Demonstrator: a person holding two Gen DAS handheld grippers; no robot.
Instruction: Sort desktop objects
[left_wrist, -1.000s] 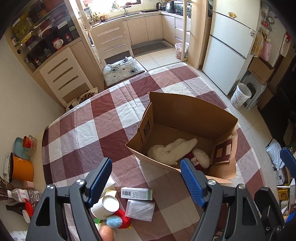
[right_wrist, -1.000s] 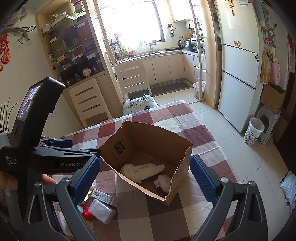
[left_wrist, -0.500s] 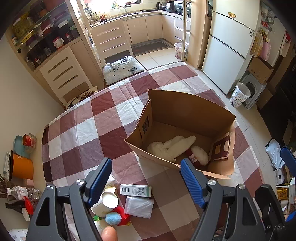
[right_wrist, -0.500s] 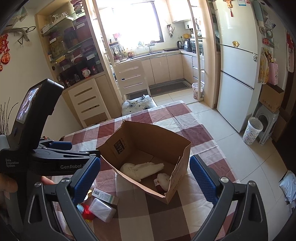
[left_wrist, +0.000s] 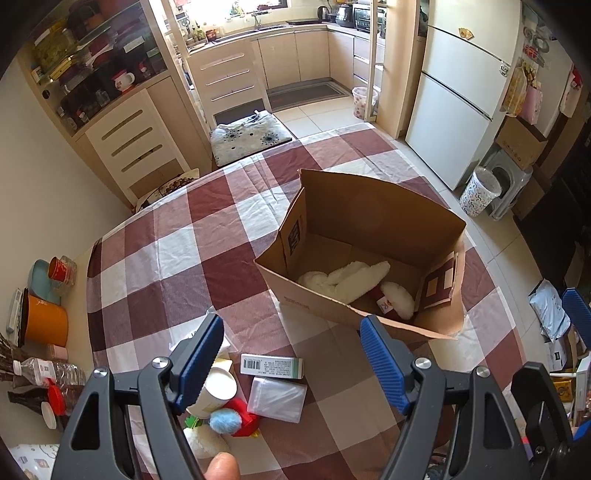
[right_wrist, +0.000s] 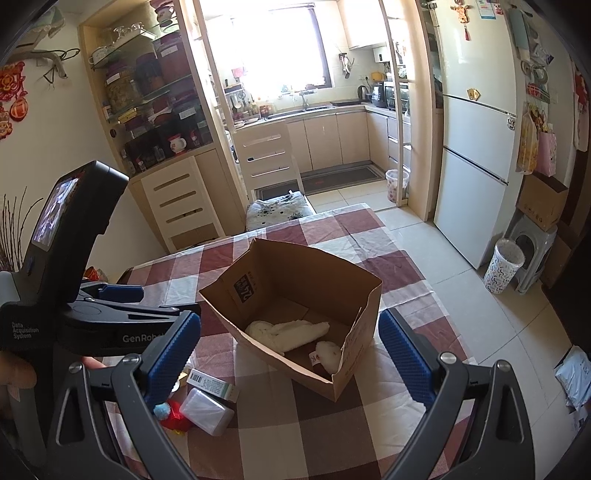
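One open brown cardboard box (left_wrist: 373, 221) stood on the checked tablecloth (left_wrist: 166, 258). One green-and-white carton (left_wrist: 271, 366) lay flat before it, long axis crosswise. Left gripper (left_wrist: 291, 363) and right gripper (right_wrist: 290, 356): jaws spread, empty.

**Count of things around the cardboard box**

One cardboard box (left_wrist: 369, 236) stands on the desk (left_wrist: 166, 258). Inside it: one white plush piece (left_wrist: 343, 280). Beside it: one barcoded carton (left_wrist: 271, 366), one clear plastic case (left_wrist: 276, 398), one paper cup (left_wrist: 218, 387), one blue pompom (left_wrist: 225, 421).

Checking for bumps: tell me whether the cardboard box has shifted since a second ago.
No. The cardboard box sits on the same tablecloth checks.
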